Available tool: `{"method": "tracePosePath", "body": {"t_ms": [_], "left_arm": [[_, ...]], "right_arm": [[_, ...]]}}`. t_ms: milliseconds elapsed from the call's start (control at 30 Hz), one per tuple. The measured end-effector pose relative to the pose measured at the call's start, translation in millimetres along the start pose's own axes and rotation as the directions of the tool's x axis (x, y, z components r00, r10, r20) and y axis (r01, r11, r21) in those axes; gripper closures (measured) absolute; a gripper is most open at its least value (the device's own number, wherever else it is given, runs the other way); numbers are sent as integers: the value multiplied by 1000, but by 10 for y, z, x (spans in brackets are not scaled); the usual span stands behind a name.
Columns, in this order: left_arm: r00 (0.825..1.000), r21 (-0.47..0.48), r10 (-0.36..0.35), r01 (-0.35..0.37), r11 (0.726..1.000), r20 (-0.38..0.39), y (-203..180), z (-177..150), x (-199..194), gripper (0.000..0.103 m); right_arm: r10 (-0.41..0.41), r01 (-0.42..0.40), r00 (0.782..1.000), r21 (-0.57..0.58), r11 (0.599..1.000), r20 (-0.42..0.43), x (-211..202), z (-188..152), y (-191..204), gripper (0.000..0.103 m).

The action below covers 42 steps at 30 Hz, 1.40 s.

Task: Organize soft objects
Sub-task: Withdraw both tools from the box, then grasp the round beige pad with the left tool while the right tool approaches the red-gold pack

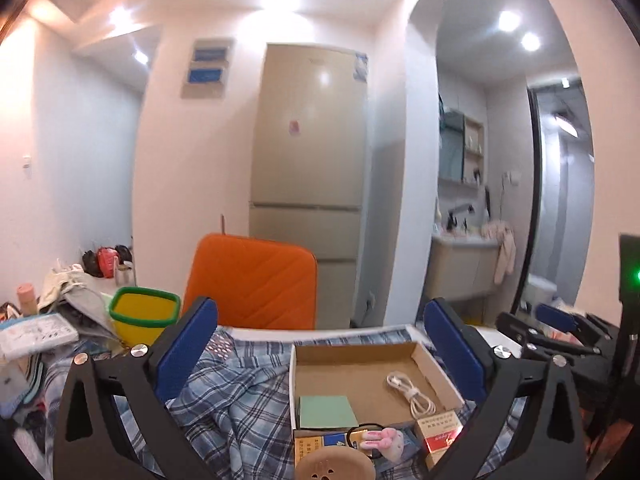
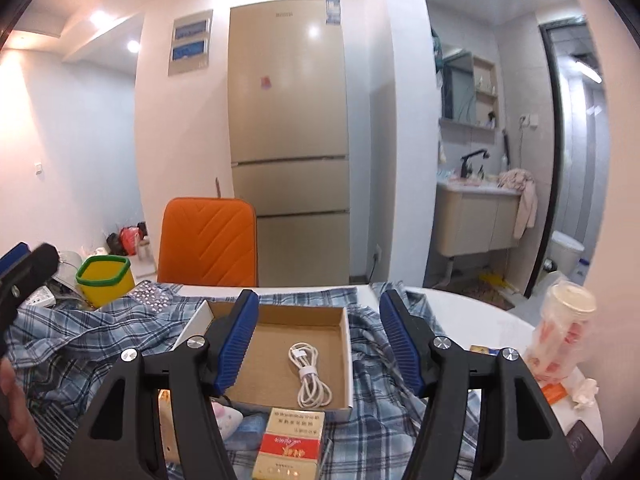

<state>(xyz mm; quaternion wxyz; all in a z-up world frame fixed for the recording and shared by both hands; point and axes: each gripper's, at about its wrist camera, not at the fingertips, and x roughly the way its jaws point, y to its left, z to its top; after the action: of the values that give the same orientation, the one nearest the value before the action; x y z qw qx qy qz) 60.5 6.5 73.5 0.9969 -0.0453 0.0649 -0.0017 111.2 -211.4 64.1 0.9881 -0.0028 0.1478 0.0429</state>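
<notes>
A blue plaid shirt [image 1: 236, 392] lies crumpled over the table; it also shows in the right wrist view [image 2: 80, 332]. On it stands an open cardboard box [image 1: 360, 356] holding a coiled white cable [image 1: 410, 394] and a green pad [image 1: 326, 411]. A small pink bunny plush [image 1: 386, 442] lies in front of the box. My left gripper [image 1: 320, 344] is open and empty above the shirt and box. My right gripper [image 2: 318, 322] is open and empty over the box [image 2: 280, 320] and cable [image 2: 308, 372].
A yellow bin with a green rim [image 1: 144, 314] stands at the left beside piled clothes. An orange chair back [image 1: 252, 280] is behind the table. Cigarette packs [image 2: 290, 444] lie near the box. A bagged cup [image 2: 560, 332] stands at the right.
</notes>
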Motion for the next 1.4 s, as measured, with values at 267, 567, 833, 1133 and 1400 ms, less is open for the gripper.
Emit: {"method": "tracePosePath", "body": {"t_ms": [267, 567, 833, 1133, 1400], "left_arm": [[1000, 52, 23, -23, 998, 14, -7, -355, -104, 0], [995, 147, -20, 34, 989, -96, -73, -778, 8, 0], [990, 127, -16, 34, 991, -140, -47, -847, 64, 0], [989, 114, -13, 30, 993, -147, -47, -861, 62, 0], [960, 89, -42, 69, 994, -276, -18, -897, 260, 0]], "right_arm": [[74, -72, 996, 37, 997, -49, -90, -330, -50, 12], [13, -11, 993, 20, 1000, -117, 67, -619, -85, 11], [10, -13, 996, -39, 999, -84, 8, -658, 49, 11], [5, -9, 999, -93, 996, -50, -62, -669, 148, 11], [4, -10, 998, -87, 996, -69, -20, -681, 160, 11]]}}
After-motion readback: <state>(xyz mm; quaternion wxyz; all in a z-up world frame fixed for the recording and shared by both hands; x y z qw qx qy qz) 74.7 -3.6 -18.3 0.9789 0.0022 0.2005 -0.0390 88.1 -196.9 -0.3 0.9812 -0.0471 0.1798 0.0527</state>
